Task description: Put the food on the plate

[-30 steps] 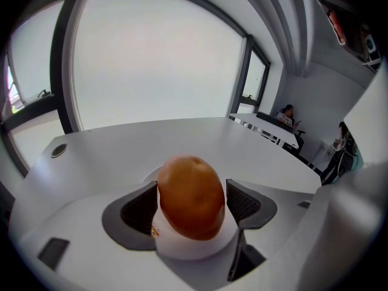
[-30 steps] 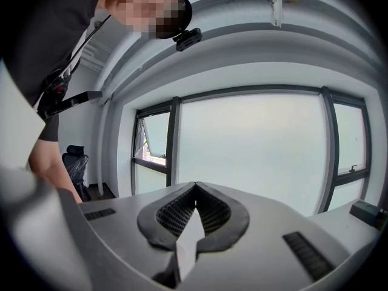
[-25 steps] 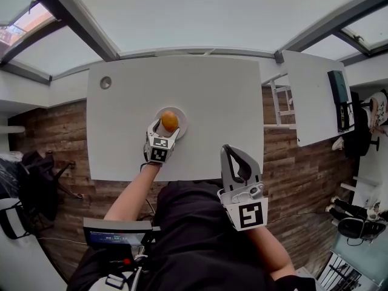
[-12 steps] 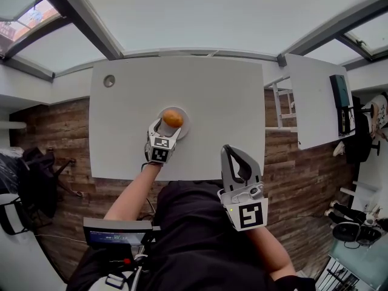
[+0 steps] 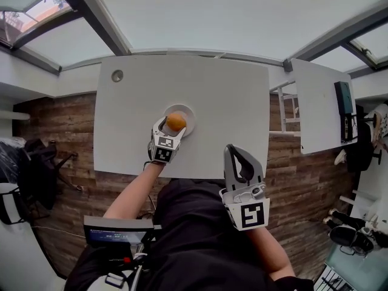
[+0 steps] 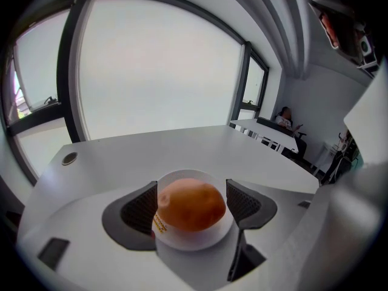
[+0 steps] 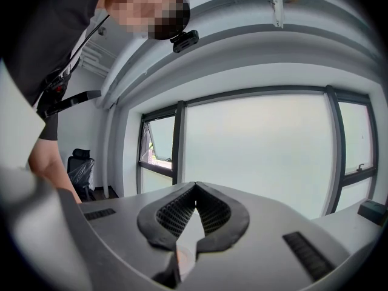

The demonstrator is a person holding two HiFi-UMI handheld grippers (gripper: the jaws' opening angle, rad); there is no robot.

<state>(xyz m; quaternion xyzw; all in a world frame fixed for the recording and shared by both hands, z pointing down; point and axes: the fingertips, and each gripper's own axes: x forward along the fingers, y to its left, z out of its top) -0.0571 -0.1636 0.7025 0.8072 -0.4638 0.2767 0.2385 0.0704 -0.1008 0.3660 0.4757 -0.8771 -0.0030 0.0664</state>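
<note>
In the centre of the head view, the rounded orange-brown food item (image 5: 176, 122) sits on the small white round plate (image 5: 189, 114), between the spread jaws of the left gripper (image 6: 191, 194). At the lower right, the right gripper (image 7: 195, 188) has its jaws pressed together and holds nothing.

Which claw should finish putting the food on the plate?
Left. The left claw has its jaws either side of the round orange food at the small white plate. The right claw is shut, empty and nearer the person's body.

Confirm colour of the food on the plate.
Orange-brown food, clearest in the left gripper view.
</note>
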